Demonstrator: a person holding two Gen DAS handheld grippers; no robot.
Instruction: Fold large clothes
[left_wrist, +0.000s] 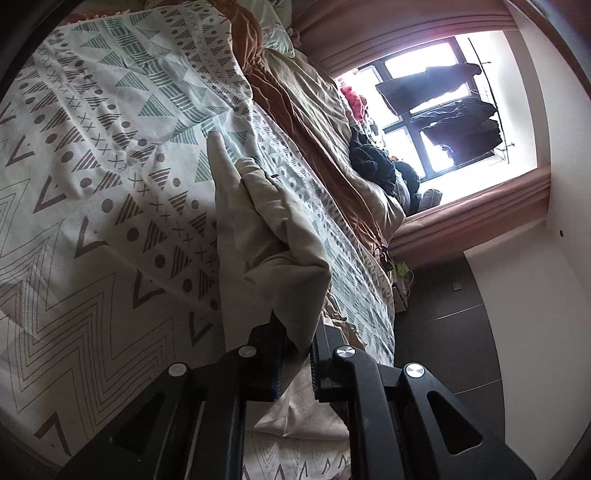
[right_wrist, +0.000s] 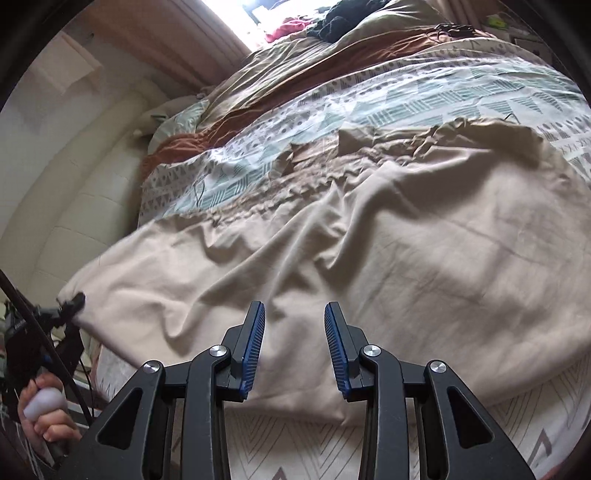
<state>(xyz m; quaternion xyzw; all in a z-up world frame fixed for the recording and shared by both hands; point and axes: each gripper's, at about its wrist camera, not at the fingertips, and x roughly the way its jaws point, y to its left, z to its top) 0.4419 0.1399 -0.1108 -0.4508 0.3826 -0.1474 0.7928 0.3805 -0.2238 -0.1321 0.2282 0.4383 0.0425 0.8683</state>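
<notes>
Left wrist view. Black two-finger left gripper (left_wrist: 297, 354) is seen at 6 o'clock, its jaws pinched on a gathered fold of the large beige cotton garment (left_wrist: 258, 236). From the jaws the cloth runs up as a narrow ridge toward 12 o'clock, lifted off the white bedspread printed with grey and teal triangles, dots and chevrons (left_wrist: 92, 155). A rumpled brown and tan duvet (left_wrist: 295, 122) lies along the far side of the bedspread. At 2 o'clock a bright window (left_wrist: 424, 110) is framed by pinkish curtains, with dark clothes heaped near its sill. Dark floor tiles (left_wrist: 443, 314) are noted at 4 o'clock.

Right wrist view. Black right gripper with blue ribbed pads (right_wrist: 294, 347) sits at 6 o'clock, jaws spread apart, nothing between them, held just over the beige garment (right_wrist: 369, 229). The garment is spread wide over the patterned bedspread (right_wrist: 424, 99), wrinkled, its gathered band crossing the middle. At 9 o'clock its corner is seen clamped by the left gripper (right_wrist: 74, 301). At 8 o'clock a hand (right_wrist: 44, 413) is wrapped round that gripper's handle. The duvet (right_wrist: 314, 62) lies toward 12 o'clock.
</notes>
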